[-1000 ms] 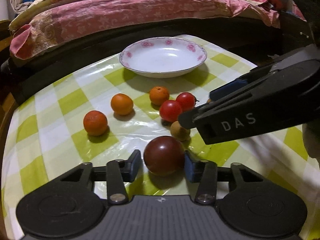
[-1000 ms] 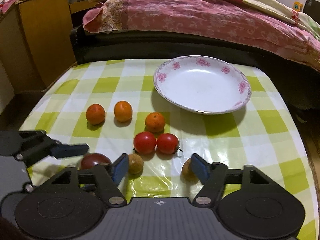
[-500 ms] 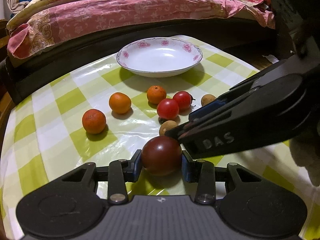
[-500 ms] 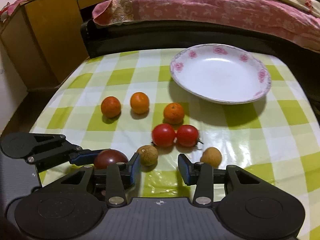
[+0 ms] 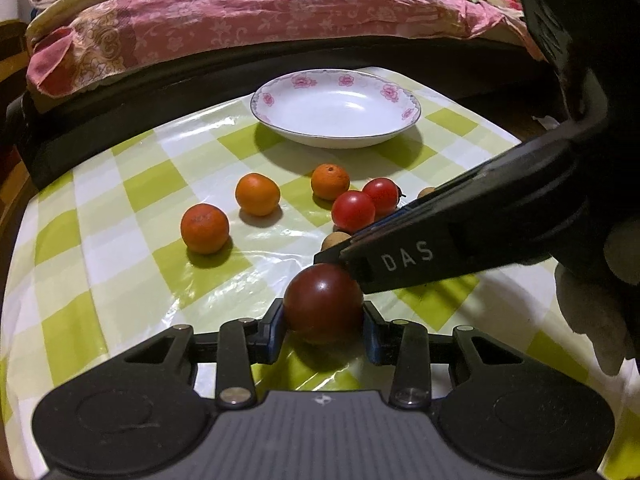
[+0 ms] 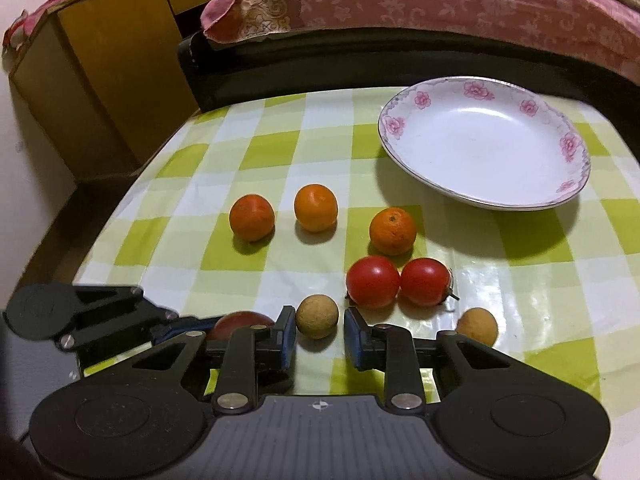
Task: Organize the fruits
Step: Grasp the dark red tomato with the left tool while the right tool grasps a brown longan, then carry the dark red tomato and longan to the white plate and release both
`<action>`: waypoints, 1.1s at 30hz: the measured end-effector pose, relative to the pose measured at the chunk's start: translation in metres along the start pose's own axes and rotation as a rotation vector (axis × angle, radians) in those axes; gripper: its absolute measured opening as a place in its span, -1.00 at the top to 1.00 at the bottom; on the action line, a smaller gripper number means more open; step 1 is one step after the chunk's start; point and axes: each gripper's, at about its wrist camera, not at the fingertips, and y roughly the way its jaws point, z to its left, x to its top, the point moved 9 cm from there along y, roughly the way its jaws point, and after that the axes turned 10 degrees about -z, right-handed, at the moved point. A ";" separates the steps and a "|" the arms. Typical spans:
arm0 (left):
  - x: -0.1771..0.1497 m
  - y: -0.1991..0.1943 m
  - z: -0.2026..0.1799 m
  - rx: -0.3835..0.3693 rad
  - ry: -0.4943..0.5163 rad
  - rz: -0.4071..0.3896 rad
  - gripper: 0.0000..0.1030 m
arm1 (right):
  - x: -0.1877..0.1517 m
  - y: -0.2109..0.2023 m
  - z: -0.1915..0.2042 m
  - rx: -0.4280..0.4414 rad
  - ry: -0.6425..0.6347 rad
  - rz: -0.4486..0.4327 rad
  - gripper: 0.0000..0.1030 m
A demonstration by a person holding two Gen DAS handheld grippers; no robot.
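The left gripper (image 5: 323, 326) is clamped on a dark red tomato (image 5: 323, 302), its blue pads pressed to both sides of the round, glossy fruit, which sits low over the green-and-white checked tablecloth (image 5: 120, 200) near the table's near edge. The right gripper (image 6: 320, 334) has its jaws parted around a small tan longan (image 6: 317, 316) without touching it on the right side; the left pad lies just beside it. A second longan (image 6: 477, 326) lies to the right, apart from the fingers. Just beyond the first longan, two bright red tomatoes (image 6: 398, 280) touch each other, smooth and shiny, one showing a small dark stem. Farther toward the middle of the table, three oranges (image 6: 316, 207) lie spread in a loose row, their skin dull and faintly dimpled. At the far edge stands a shallow white plate (image 6: 420, 100) with pink flowers on its rim, nothing in it. Behind the table runs a bed with a pink patterned quilt (image 5: 240, 20).
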 end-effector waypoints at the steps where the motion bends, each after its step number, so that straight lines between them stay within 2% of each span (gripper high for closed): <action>1: 0.000 0.000 0.000 -0.001 -0.002 0.001 0.12 | 0.000 0.000 0.001 0.000 0.001 -0.001 0.56; 2: 0.001 0.000 0.000 0.000 -0.001 0.002 0.12 | 0.000 -0.001 0.002 0.002 -0.001 0.001 0.63; 6: 0.002 0.001 0.002 0.002 -0.025 0.007 0.13 | -0.002 -0.007 0.001 -0.019 -0.008 0.006 0.63; 9: 0.004 0.002 0.005 0.031 -0.026 0.011 0.13 | -0.004 -0.015 -0.005 -0.031 0.002 -0.001 0.63; 14: 0.015 0.006 0.006 0.045 -0.044 0.000 0.14 | 0.002 -0.034 -0.016 -0.056 0.013 -0.042 0.63; 23: 0.053 0.018 0.003 0.035 -0.057 -0.053 0.14 | 0.024 -0.057 -0.039 -0.107 0.037 -0.111 0.63; 33: 0.097 0.051 0.009 0.022 -0.068 -0.093 0.14 | 0.054 -0.048 -0.067 -0.176 0.024 -0.149 0.63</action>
